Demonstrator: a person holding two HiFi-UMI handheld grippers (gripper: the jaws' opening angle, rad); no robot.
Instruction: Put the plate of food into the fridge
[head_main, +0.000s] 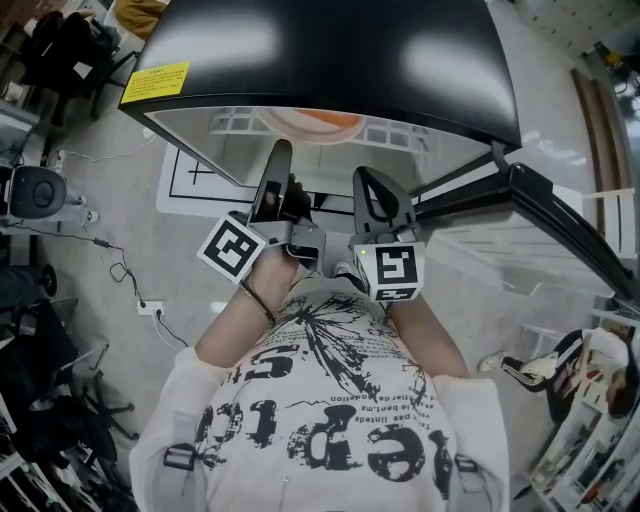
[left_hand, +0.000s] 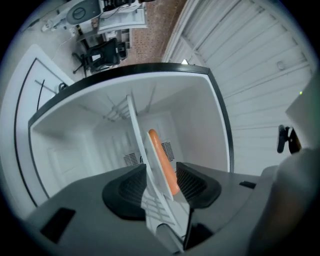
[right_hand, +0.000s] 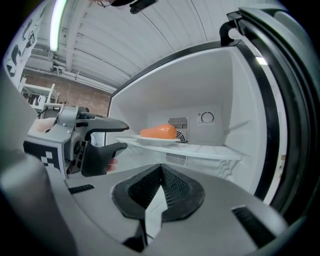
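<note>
A white plate (right_hand: 150, 141) with an orange piece of food (right_hand: 159, 131) lies on the white shelf (right_hand: 210, 150) inside the open fridge (head_main: 330, 60). In the head view the plate (head_main: 310, 122) shows just under the fridge's black top. My left gripper (right_hand: 125, 134) reaches to the plate's near edge, one jaw above the rim and one below. In the left gripper view the plate (left_hand: 137, 135) and food (left_hand: 161, 160) stand edge-on between the open jaws of the left gripper (left_hand: 160, 187), with gaps on both sides. My right gripper (right_hand: 161, 172) hangs shut and empty in front of the shelf.
The fridge door (head_main: 560, 210) stands open to the right, its dark rim (right_hand: 285, 100) close beside my right gripper. A vent (right_hand: 177, 122) sits in the fridge's back wall. Cables and chairs (head_main: 60, 50) lie on the floor to the left.
</note>
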